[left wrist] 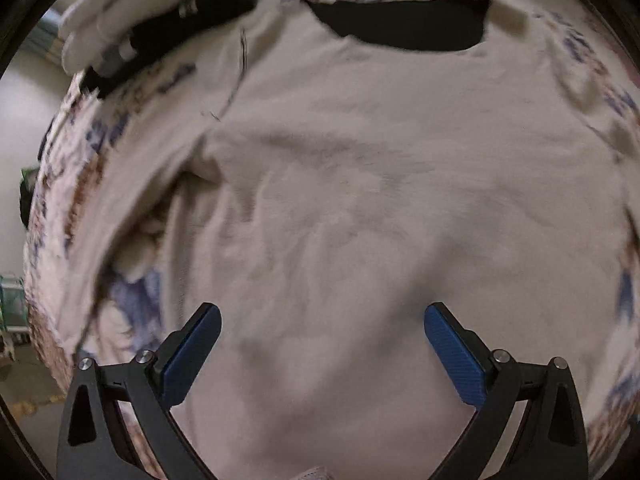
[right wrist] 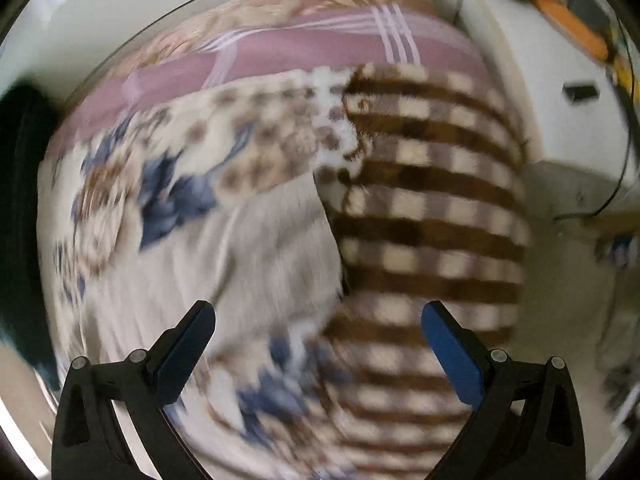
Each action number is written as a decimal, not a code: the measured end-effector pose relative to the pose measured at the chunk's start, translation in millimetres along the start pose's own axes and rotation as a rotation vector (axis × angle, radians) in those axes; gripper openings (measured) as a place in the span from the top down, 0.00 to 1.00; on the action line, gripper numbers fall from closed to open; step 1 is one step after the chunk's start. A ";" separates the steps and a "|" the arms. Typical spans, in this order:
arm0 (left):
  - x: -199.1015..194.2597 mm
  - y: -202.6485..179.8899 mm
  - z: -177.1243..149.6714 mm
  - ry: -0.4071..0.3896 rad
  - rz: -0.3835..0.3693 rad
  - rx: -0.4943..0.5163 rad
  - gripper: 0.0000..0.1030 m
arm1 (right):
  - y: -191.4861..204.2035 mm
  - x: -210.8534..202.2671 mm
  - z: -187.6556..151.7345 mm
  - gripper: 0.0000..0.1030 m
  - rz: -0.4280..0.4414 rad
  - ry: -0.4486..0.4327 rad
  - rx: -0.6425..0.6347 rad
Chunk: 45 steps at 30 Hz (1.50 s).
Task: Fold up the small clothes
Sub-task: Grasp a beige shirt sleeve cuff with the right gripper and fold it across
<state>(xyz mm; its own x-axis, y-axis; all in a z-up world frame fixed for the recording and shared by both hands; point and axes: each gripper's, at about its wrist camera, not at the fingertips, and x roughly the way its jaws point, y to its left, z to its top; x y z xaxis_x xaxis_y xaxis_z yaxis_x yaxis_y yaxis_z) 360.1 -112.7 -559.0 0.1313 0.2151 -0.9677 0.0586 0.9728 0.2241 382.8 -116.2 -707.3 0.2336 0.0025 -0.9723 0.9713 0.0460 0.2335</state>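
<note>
- The pale beige knit garment (left wrist: 360, 184) is lying spread on the floral fleece blanket (left wrist: 92, 136), flat for folding.
- The left gripper (left wrist: 322, 344) is hovering above it, fingers apart and empty.
- The right gripper (right wrist: 318, 344) is hanging open too, the garment's edge (right wrist: 256, 256) at its eleven o'clock.

Motion blur is smearing the flowered blanket (right wrist: 168, 184) and brown checked blanket (right wrist: 432, 216) in the right wrist view, while a gloved hand (left wrist: 120, 12) is running off the left view's top edge.
</note>
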 end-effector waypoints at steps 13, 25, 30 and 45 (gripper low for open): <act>22.4 18.2 11.9 -0.005 -0.150 -0.053 0.00 | 66.0 6.9 -4.7 0.89 -0.029 -0.210 -0.004; -32.2 145.4 0.3 -0.048 -0.185 -0.268 0.00 | 248.2 -84.1 -183.6 0.91 0.171 -0.232 -0.959; -42.4 224.2 -49.9 -0.063 -0.112 -0.398 0.00 | 258.7 -74.4 -354.7 0.91 0.214 -0.145 -1.487; -1.8 322.3 -165.2 0.059 0.003 -0.702 0.00 | 116.8 3.9 -537.7 0.91 -0.007 -0.059 -2.188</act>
<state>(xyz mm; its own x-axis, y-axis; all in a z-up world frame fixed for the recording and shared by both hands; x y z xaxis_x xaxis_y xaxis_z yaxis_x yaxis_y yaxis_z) 215.2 214.7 -504.1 0.0752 0.2032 -0.9763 -0.5971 0.7932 0.1191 472.8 426.3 -688.2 0.2731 -0.0224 -0.9617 -0.5881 0.7873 -0.1853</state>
